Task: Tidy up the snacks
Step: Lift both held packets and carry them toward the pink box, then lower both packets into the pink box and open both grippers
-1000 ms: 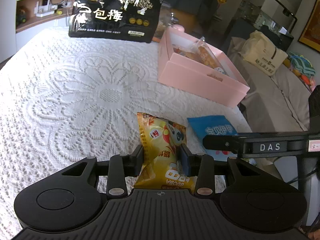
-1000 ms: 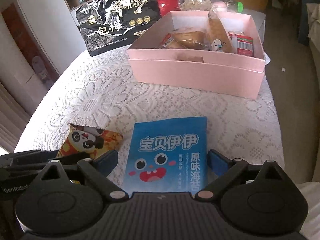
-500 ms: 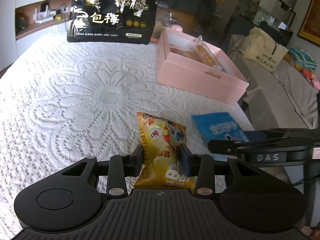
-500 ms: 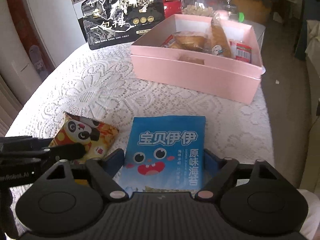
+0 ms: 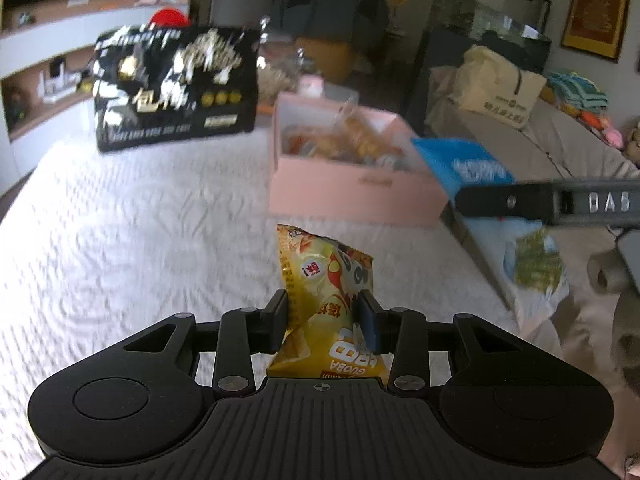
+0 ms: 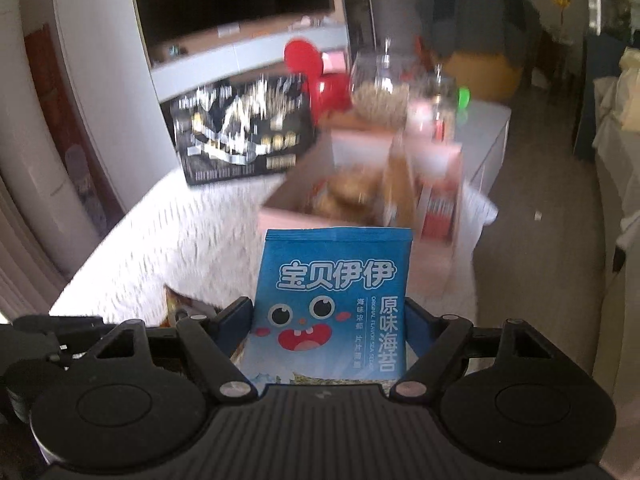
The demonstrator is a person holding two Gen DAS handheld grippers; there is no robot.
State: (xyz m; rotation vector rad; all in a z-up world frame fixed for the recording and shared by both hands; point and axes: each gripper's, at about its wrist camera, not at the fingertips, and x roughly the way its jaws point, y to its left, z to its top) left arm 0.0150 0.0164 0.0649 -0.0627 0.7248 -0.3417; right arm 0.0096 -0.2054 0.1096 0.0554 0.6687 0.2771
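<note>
The blue seaweed packet (image 6: pixel 334 304) reads "宝贝伊伊", "原味海苔" and "ORIGINAL FLAVOR"; the yellow snack bag (image 5: pixel 326 300) reads "GUOBA"; the right gripper (image 5: pixel 516 202) bears "DAS"

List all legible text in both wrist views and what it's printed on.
"宝贝伊伊", "原味海苔", "ORIGINAL FLAVOR" – blue seaweed packet
"GUOBA", seen upside down – yellow snack bag
"DAS" – right claw, on its side
"包梅" – black bag, blurred; smaller print unreadable
Cream tote bag: print too small to read
</note>
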